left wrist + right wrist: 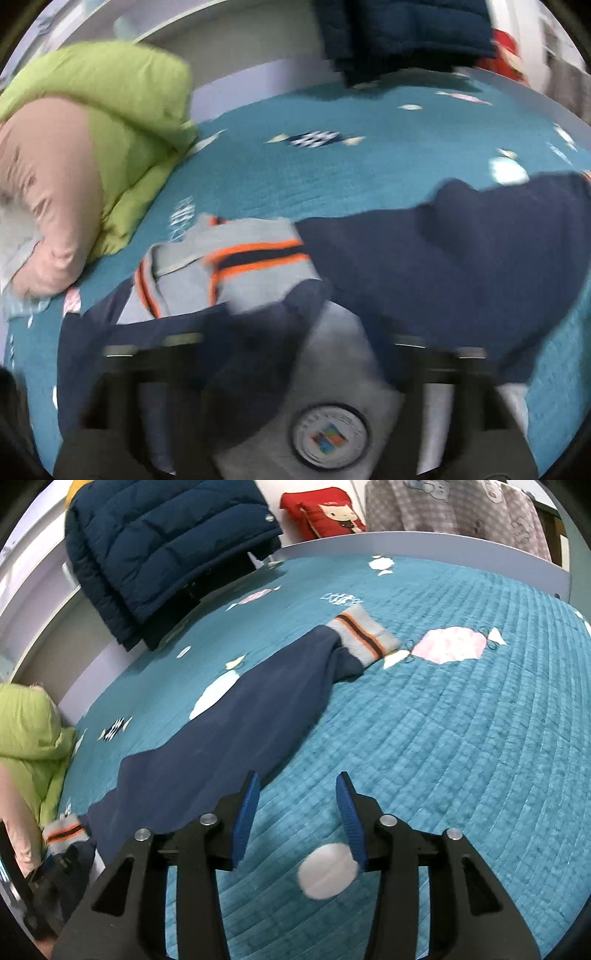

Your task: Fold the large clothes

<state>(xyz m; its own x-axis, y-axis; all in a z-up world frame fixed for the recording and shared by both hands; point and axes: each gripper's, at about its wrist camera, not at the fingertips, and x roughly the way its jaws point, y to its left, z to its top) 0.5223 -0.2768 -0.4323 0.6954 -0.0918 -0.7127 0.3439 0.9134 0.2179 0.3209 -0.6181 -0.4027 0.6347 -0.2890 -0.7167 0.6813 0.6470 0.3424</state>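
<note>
A navy and grey sweatshirt (443, 258) with orange-striped cuffs lies on the teal quilt. In the left wrist view its grey body with a round badge (330, 436) sits right under my left gripper (295, 354). The left fingers are blurred and partly covered by navy cloth, so their state is unclear. In the right wrist view one navy sleeve (258, 701) stretches away to a grey striped cuff (364, 633). My right gripper (297, 805) is open and empty, just right of the sleeve, above the quilt.
The teal quilt (461, 738) covers the bed. A dark blue puffer jacket (166, 546) lies at the far edge. A green garment (122, 110) and a pink one (48, 192) lie at the left. A red cushion (325, 513) stands behind the bed rail.
</note>
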